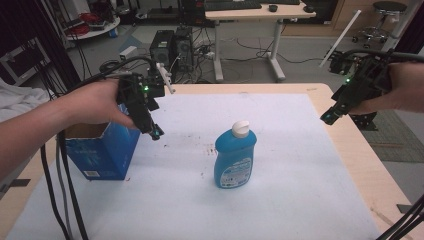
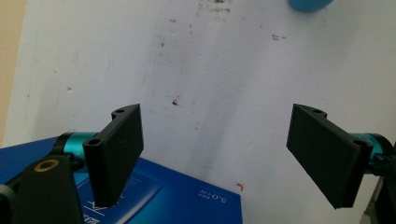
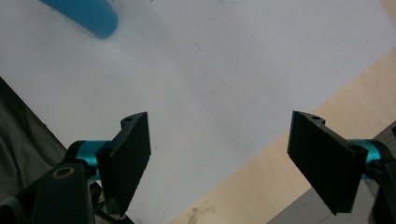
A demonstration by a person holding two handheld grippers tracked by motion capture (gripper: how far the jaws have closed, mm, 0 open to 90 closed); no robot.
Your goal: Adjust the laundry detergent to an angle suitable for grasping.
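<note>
Centrally, the blue bottle (image 1: 235, 156) is seen upright, well apart from both grippers. The left gripper (image 1: 156, 132) and right gripper (image 1: 327, 117) are held with jaws spread, nothing grasped.

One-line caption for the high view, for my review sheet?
Blue detergent bottle stands upright mid-mat; left claw open above the open blue carton, right claw open over the table's right edge.

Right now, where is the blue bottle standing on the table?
In the high view the blue bottle stands upright near the middle of the white mat, right of the blue box, apart from it.
</note>
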